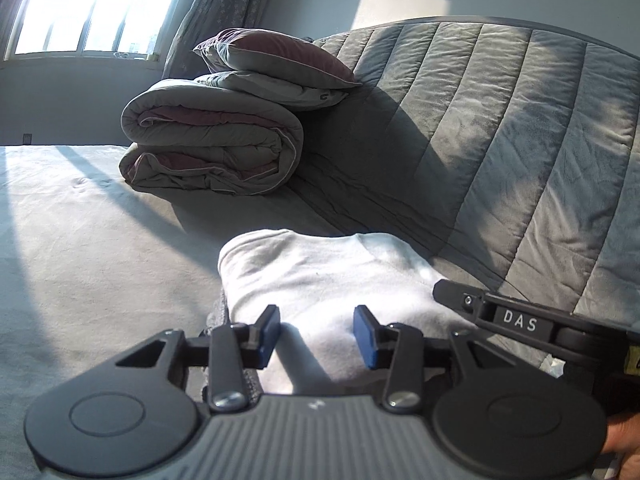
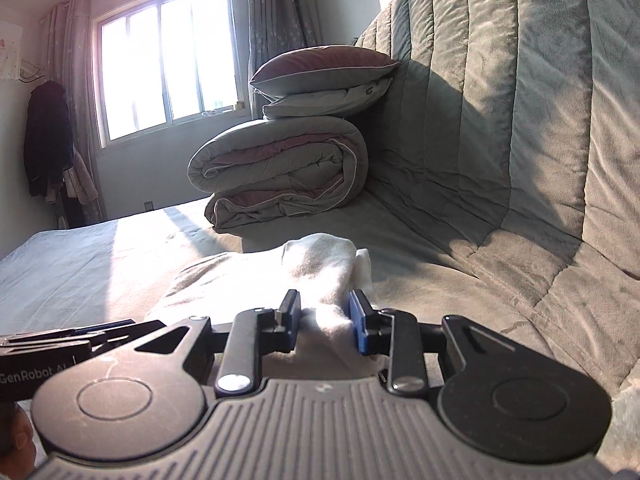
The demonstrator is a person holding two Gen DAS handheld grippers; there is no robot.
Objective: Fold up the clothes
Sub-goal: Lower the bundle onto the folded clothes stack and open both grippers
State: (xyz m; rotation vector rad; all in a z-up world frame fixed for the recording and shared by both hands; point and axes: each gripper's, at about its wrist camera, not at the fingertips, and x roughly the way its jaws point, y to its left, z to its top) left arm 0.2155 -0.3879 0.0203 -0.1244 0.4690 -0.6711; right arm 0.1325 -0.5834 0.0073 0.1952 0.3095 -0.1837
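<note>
A white garment [image 1: 320, 272] lies folded on the bed, close to the padded backrest. My left gripper [image 1: 316, 332] hovers over its near edge with the blue pads [image 1: 269, 332] apart. The cloth lies flat under the gap and touches neither pad. My right gripper [image 2: 325, 320] is at the garment's right end [image 2: 320, 268]. A raised fold of white cloth sits between its slightly parted jaws, which do not pinch it. One right finger [image 1: 460, 296] reaches in from the right in the left wrist view. The left gripper's body [image 2: 80, 336] shows at the lower left of the right wrist view.
A rolled grey and pink quilt [image 1: 212, 148] [image 2: 280, 168] with two pillows [image 1: 276, 60] [image 2: 324, 68] on top stands farther along the bed. The quilted grey backrest [image 1: 500, 140] [image 2: 520, 120] rises on the right. Pale sheet [image 1: 80, 240] spreads left. A dark coat [image 2: 46, 136] hangs beside the window.
</note>
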